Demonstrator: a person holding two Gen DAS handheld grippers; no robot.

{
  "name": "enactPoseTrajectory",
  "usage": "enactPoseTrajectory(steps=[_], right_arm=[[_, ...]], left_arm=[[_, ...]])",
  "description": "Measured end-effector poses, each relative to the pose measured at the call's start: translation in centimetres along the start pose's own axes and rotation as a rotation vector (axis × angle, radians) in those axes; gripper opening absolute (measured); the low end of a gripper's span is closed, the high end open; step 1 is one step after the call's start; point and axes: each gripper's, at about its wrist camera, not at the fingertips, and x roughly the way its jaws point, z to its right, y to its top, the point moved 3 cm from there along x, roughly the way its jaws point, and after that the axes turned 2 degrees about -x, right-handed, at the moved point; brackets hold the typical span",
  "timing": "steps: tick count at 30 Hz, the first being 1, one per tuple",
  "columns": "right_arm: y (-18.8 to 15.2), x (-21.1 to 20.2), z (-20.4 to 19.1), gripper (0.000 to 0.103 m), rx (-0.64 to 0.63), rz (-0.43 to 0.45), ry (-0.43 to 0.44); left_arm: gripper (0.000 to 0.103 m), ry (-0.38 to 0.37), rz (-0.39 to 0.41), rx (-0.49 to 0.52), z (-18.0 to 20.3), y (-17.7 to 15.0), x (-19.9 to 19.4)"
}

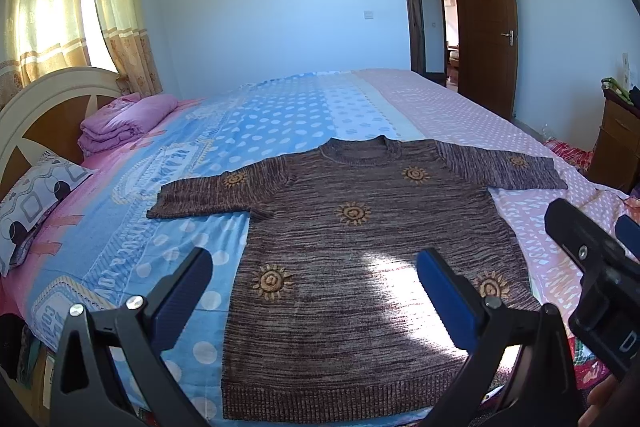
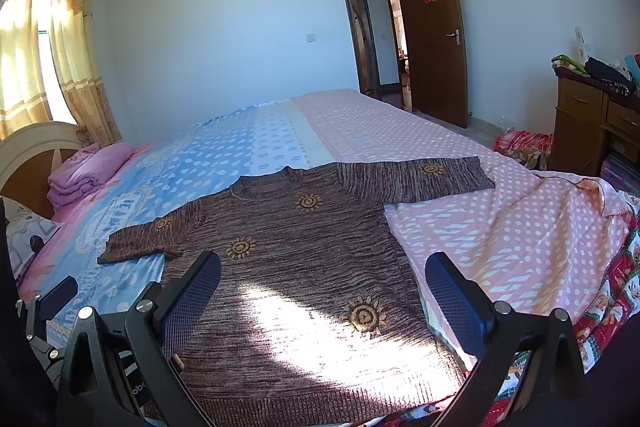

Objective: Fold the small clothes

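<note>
Sunlit bedroom, with a wide bed (image 1: pixel 304 115) under a blue and pink dotted cover filling most of both views. A brown knit sweater (image 1: pixel 360 267) lies flat on it, face up, hem nearest the cameras, collar pointing away toward the far wall, both sleeves spread sideways. Its long axis runs straight away from the grippers.

The left hand-held gripper (image 1: pixel 316 291) hovers above the hem, jaws spread wide, holding nothing; the sweater's left edge and left sleeve (image 1: pixel 208 199) lie ahead and to its left. The right hand-held gripper (image 2: pixel 324 291) is likewise wide open and empty, over the lower right part of the body, with the right sleeve (image 2: pixel 424 175) ahead and to its right. Each gripper looks nearer its own side's sleeve, so a first fold probably starts there or at the hem corners.

No containers matter here; a folded pink blanket (image 1: pixel 120 123) sits by the headboard (image 1: pixel 52 95), well apart from the sweater.
</note>
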Motion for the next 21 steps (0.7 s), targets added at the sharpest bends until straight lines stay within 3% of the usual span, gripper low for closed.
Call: enactPoseTrajectory(steps=[21], right_arm=[[-0.06,0.07,-0.12,0.102,-0.002,-0.008,-0.006]], left_arm=[[0.103,-0.008,-0.01,-0.007,0.05,-0.07,0.12]])
